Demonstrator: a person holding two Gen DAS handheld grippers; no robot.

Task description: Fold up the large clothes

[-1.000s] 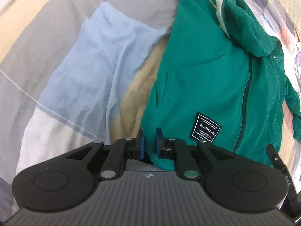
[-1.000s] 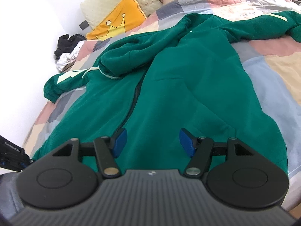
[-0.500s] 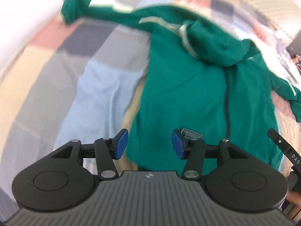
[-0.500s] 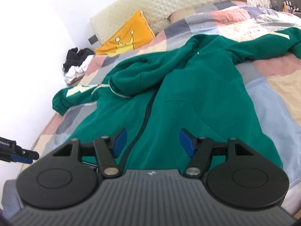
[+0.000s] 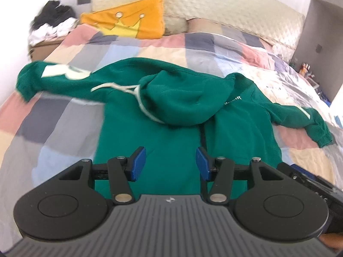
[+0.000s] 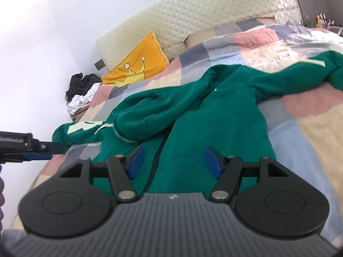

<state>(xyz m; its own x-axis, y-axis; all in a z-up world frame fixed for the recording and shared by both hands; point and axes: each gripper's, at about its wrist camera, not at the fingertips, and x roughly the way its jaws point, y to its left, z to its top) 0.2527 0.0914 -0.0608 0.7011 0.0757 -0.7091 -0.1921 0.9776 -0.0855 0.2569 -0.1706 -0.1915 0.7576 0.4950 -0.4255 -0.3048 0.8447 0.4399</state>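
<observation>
My left gripper [image 5: 170,163] sits over the lower front of the green hoodie [image 5: 163,141], jaws parted, blue pads [image 5: 138,163] clear of the cloth, nothing pinched between them. My right gripper [image 6: 174,163] is the same: jaws wide apart, empty, above the hoodie's lower front near the zip line.

Hoodie lies front-up on the bed, spread across the patchwork duvet [image 5: 70,115] of pink, grey, blue and cream squares. Both sleeves are stretched out to the sides. The left-view sleeve [image 5: 53,79] carries pale lettering and ends near the bed's edge; the opposite sleeve [image 5: 300,115] has a pale stripe and its cuff is curled over. The hood [image 5: 182,98] is flopped forward onto the chest, with a white drawstring [image 5: 128,90] trailing across the fabric beside it. A dark zip [image 5: 202,137] runs down the middle from under the hood.

At the head of the bed: an orange cushion [image 5: 130,23] with a yellow crown, leaning against the quilted cream headboard [image 5: 225,6]. A heap of black and white clothes [image 5: 51,25] sits beside the bed, next to the wall.

In the right wrist view the other gripper shows at the left edge, held level, well apart from the hoodie body. Left wrist view is slightly blurred.
</observation>
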